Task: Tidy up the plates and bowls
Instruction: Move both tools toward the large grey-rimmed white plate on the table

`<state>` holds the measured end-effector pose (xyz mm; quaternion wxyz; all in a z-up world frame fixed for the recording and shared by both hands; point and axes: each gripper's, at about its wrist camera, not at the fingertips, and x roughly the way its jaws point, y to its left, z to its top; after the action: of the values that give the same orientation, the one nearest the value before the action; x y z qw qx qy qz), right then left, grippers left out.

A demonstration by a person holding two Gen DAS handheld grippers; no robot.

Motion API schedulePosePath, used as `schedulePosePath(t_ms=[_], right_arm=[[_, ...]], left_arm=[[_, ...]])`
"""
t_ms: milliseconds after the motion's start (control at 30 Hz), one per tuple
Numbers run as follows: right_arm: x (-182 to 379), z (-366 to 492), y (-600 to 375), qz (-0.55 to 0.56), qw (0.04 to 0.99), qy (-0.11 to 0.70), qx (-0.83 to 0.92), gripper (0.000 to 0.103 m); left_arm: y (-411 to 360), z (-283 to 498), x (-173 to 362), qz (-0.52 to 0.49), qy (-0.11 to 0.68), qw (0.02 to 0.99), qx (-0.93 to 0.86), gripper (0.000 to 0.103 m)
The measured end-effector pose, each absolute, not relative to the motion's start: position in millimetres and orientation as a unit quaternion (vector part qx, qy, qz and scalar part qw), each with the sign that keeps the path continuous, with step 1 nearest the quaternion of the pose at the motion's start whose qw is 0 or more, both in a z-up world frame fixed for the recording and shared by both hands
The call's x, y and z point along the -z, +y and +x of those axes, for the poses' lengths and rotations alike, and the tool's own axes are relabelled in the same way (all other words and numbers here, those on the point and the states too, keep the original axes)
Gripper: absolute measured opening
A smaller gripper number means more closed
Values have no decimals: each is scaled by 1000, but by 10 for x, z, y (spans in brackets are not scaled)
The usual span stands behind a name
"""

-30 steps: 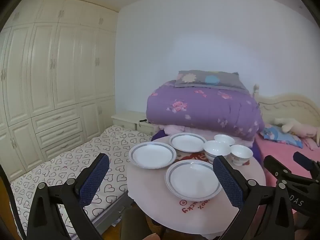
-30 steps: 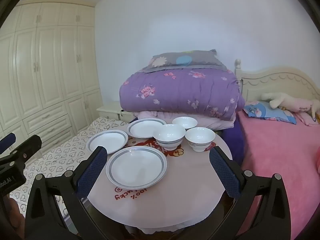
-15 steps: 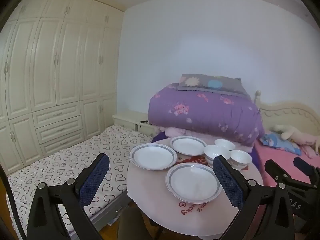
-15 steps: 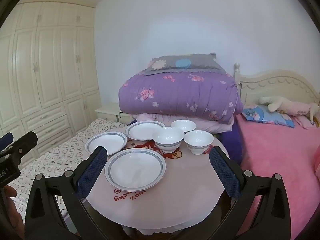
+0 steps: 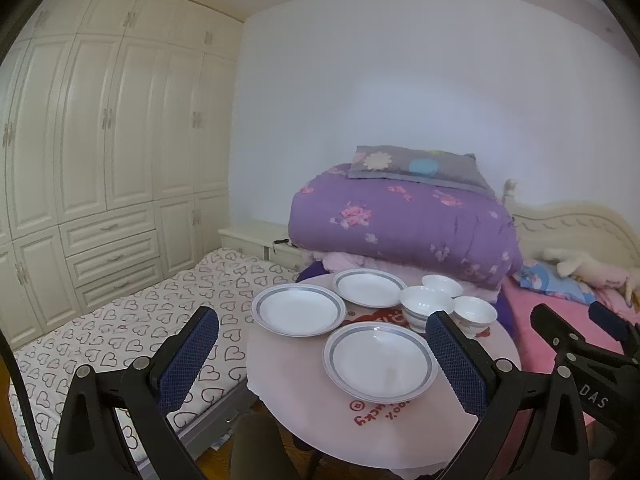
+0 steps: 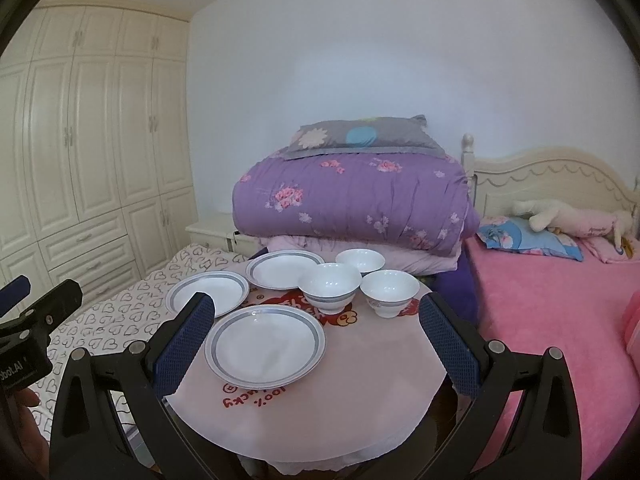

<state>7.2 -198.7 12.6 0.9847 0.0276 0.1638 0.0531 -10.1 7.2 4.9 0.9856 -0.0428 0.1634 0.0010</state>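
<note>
Three white plates with grey rims lie on a small round pink table point(image 6: 360, 384): a near plate point(image 6: 265, 345), a left plate point(image 6: 207, 291) and a far plate point(image 6: 284, 268). Beside them stand three white bowls: a large one point(image 6: 329, 285), a right one point(image 6: 389, 291) and a far one point(image 6: 359, 260). In the left wrist view the near plate point(image 5: 379, 360) and the bowls point(image 5: 424, 306) show too. My left gripper point(image 5: 322, 346) and right gripper point(image 6: 314, 332) both hang open in front of the table, holding nothing.
A folded purple quilt point(image 6: 352, 200) with a grey pillow sits just behind the table. A pink bed point(image 6: 552, 312) lies to the right, a heart-print mattress point(image 5: 120, 328) to the left, cream wardrobes point(image 5: 100, 140) beyond. The other gripper point(image 5: 580, 360) shows at the right edge.
Both cameras have tilted upward a little, so the table and dishes sit lower in view. The dishes have not moved and both grippers stay open.
</note>
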Motion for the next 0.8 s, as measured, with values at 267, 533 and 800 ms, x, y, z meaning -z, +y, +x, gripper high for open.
schedulePosePath(t_ms=[267,533,800], right_arm=[[-160,46,-1980,26,986,157,-53,103],[-171,44,-1980,25,986,155,-53,103],[-175,9,-1996,27,987,153,-48,103]], left_arm=[[70,-156,-64,-45,157,987,3,102],[69,-169,-46,-47,156,987,5,102],[79,-151,-57,-51,158,986,11,102]])
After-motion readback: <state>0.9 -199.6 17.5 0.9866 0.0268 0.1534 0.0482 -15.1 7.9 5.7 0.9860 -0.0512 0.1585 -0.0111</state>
